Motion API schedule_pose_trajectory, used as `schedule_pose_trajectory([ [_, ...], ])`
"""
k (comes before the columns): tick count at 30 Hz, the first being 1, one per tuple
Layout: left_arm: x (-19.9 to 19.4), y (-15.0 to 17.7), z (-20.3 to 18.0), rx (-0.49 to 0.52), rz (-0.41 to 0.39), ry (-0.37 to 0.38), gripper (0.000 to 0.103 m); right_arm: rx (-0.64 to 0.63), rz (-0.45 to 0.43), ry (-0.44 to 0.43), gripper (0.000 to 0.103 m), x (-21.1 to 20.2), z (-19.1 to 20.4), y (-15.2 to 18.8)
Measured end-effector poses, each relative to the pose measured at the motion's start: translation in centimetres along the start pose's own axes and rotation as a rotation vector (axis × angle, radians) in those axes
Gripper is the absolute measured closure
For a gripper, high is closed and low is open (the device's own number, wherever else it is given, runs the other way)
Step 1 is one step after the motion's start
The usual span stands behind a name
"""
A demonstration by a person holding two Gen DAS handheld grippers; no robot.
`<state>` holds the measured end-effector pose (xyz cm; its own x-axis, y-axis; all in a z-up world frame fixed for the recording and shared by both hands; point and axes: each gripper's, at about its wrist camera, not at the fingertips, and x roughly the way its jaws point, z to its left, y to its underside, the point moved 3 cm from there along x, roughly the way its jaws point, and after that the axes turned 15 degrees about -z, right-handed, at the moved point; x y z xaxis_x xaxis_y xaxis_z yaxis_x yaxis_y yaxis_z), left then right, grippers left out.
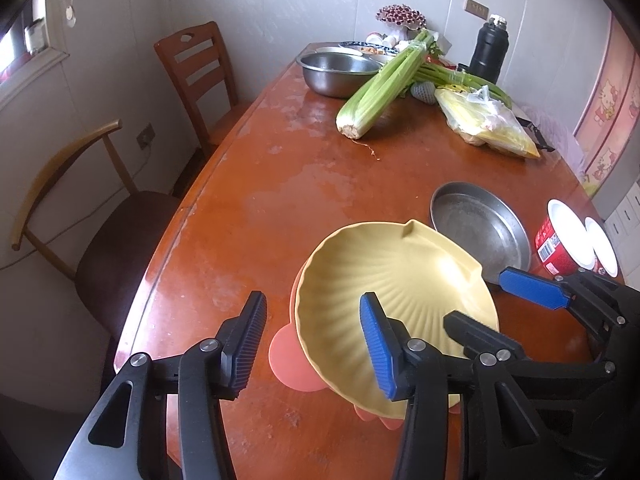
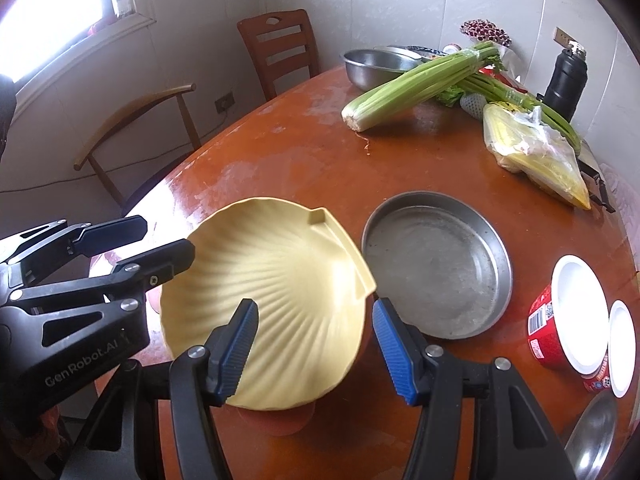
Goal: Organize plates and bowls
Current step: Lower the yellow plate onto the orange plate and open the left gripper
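Where claws crowd, pink dish (image 1: 289,354) perhaps underneath

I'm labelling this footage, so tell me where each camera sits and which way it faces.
Left wrist: on the left gripper, angled down over the table at the yellow plate; its own fingers and the right gripper show.
Right wrist: on the right gripper, angled down at the plate from its right; its fingers and the left gripper show.
Shared: plate, pan, celery, both chairs.
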<state>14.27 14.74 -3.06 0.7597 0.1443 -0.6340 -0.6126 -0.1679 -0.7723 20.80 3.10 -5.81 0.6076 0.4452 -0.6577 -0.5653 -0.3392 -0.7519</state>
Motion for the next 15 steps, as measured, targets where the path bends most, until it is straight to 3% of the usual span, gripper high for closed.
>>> schedule_pose_trajectory([
  [15, -2.0, -2.3, -3.3, 0.052, -0.058, 0.042, 0.05, 0.091, -0.064, 0.03, 0.044, -3.7, -4.0, -0.2],
])
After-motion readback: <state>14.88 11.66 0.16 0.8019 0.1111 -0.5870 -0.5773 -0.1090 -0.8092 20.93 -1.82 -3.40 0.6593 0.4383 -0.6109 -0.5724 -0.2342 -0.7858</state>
